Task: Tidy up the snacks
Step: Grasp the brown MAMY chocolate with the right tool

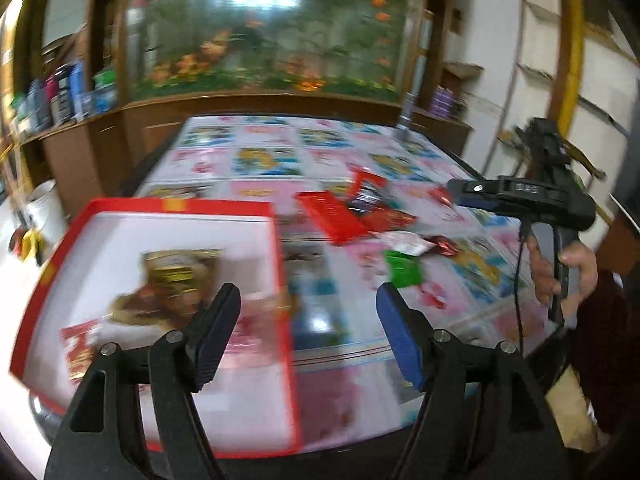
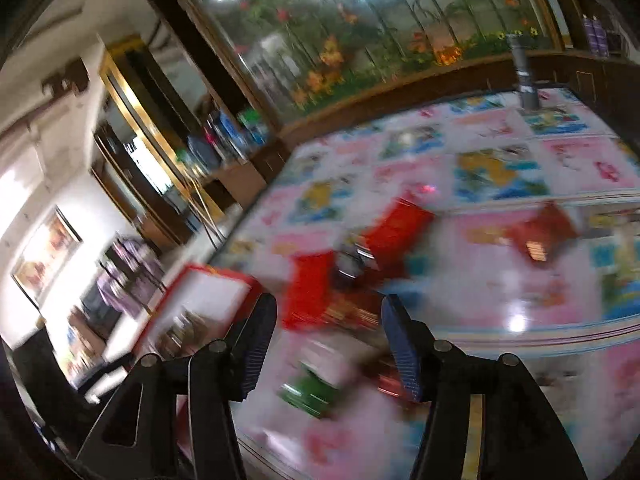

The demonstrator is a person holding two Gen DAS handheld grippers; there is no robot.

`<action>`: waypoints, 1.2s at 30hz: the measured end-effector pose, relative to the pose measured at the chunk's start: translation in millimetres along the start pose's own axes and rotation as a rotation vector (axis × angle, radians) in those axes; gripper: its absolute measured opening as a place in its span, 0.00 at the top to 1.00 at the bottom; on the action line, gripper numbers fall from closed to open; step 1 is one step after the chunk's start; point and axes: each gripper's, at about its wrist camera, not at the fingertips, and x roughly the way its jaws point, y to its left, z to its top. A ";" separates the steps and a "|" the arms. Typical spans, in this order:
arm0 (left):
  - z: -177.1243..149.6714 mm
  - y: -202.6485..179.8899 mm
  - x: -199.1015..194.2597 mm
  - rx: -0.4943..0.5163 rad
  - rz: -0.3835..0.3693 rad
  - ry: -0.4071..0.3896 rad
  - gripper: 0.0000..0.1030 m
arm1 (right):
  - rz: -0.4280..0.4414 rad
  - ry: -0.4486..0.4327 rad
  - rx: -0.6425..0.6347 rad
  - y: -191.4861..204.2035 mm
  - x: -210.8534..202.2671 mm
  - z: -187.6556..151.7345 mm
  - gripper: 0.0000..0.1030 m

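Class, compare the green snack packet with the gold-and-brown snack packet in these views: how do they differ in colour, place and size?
Colour: the green snack packet is plain bright green; the gold-and-brown snack packet is golden with brown.
Place: the green one lies loose on the patterned table; the gold one lies inside the red-rimmed box.
Size: the green one looks smaller.
Shared: no claw touches either.

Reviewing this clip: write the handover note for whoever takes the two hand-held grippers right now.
Left hand-held gripper: open, empty, over the near right edge of the red box.
Right hand-held gripper: open, empty, aimed at the loose snacks.
Done: a gold-brown packet and a red packet lie in the box.
Left: red packets, a green packet and small wrapped pieces remain on the patterned table, right of the box. Pictures are blurred; count uncertain.
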 end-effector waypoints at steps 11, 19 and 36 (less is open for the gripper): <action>-6.9 -50.0 29.7 0.079 -0.042 0.131 0.32 | -0.002 0.251 -0.281 -10.9 35.3 -30.2 0.45; 2.3 -62.5 52.9 0.082 -0.043 0.188 0.32 | -0.083 0.274 -0.347 -15.4 53.7 -34.1 0.58; 18.0 -98.8 131.5 0.105 0.013 0.308 0.32 | -0.150 0.228 -0.163 -55.4 40.2 -15.6 0.66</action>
